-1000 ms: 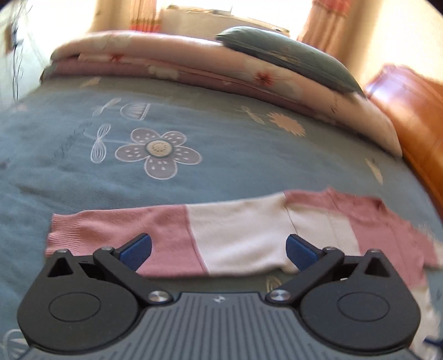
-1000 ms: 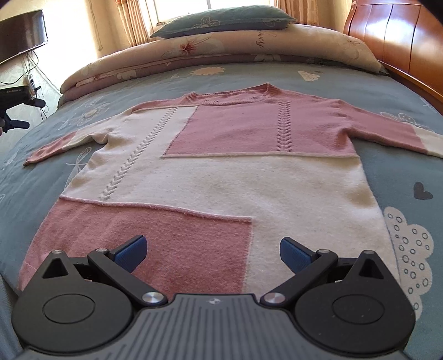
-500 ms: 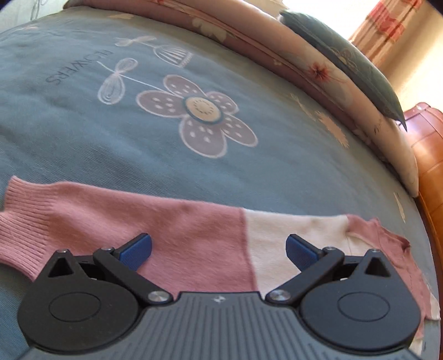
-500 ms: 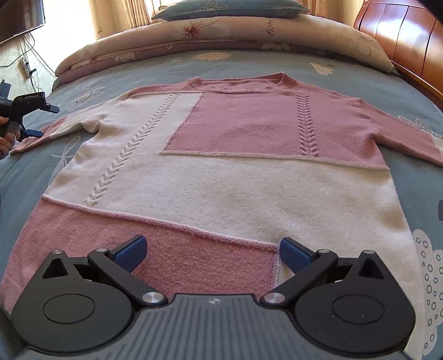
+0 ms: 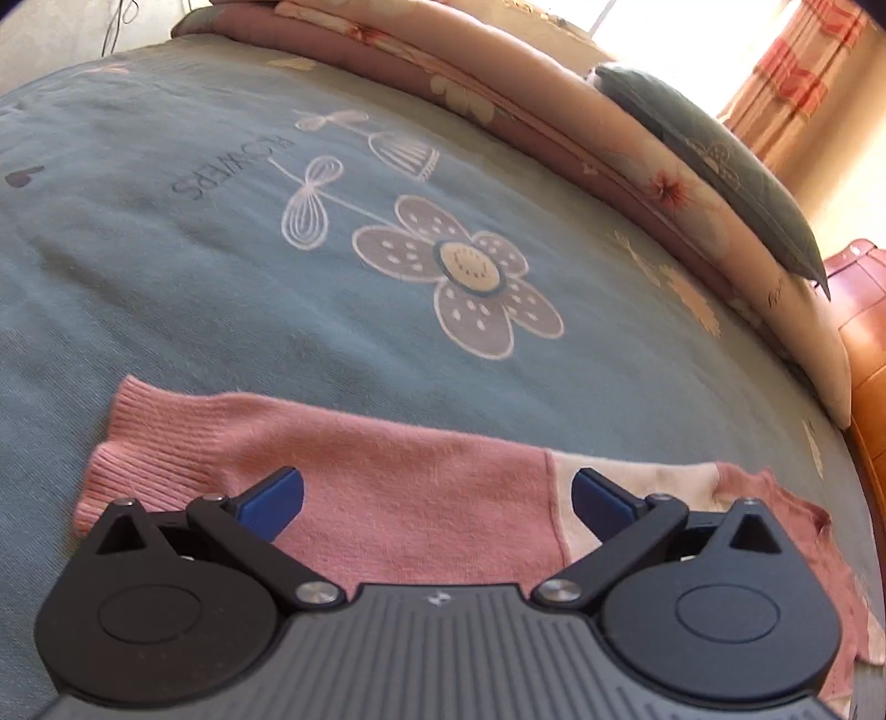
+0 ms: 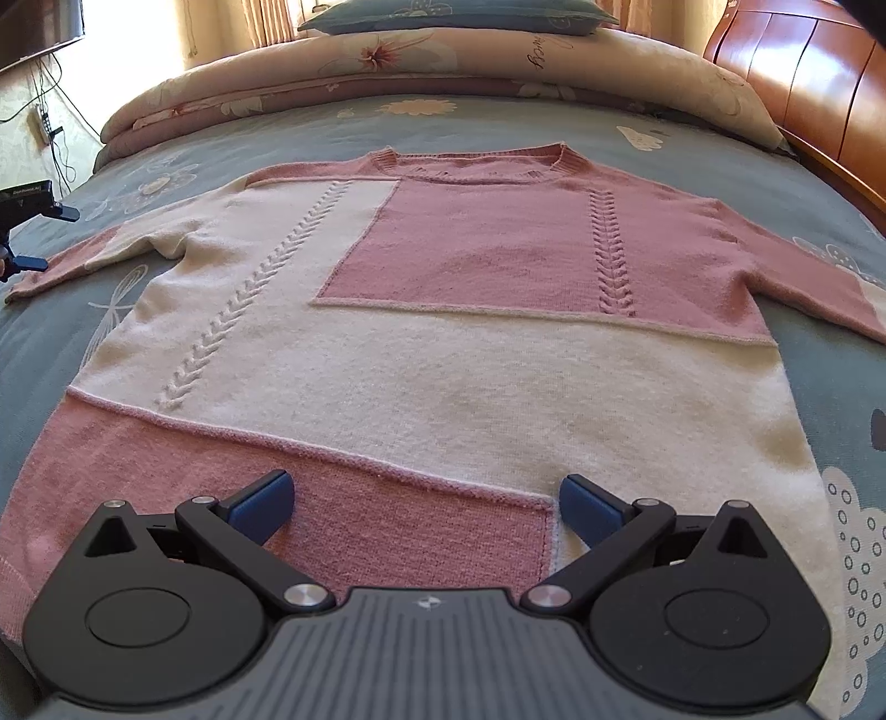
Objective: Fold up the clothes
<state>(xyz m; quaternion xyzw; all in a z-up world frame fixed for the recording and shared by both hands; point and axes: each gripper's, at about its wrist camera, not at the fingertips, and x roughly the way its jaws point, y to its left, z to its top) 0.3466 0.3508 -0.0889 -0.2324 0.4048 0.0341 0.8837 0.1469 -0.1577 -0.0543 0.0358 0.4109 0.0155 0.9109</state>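
A pink and cream knitted sweater lies spread flat, front up, in the middle of the bed, its neckline toward the folded quilt and pillow at the head end and its hem toward the foot edge. Both sleeves are stretched out sideways toward the side edges of the bed.

The left tool hovers low over the left sleeve, just in from the ribbed cuff, with its blue pads wide apart and nothing between them. The right tool sits over the hem, near the seam where the pink block meets the cream one, its pads likewise spread and empty.

The knit looks soft, limp and fairly light, with enough thickness to bunch under a pinch. It should drape rather than hold a shape, and a loose stitch could snag on a pad edge. The ribbed cuff is the firmest spot on the sleeve and probably the best place to take hold, pinching both layers so the sleeve can be carried across the chest. At the hem, a grip on the doubled edge near a side seam would likely lift front and back together without stretching.
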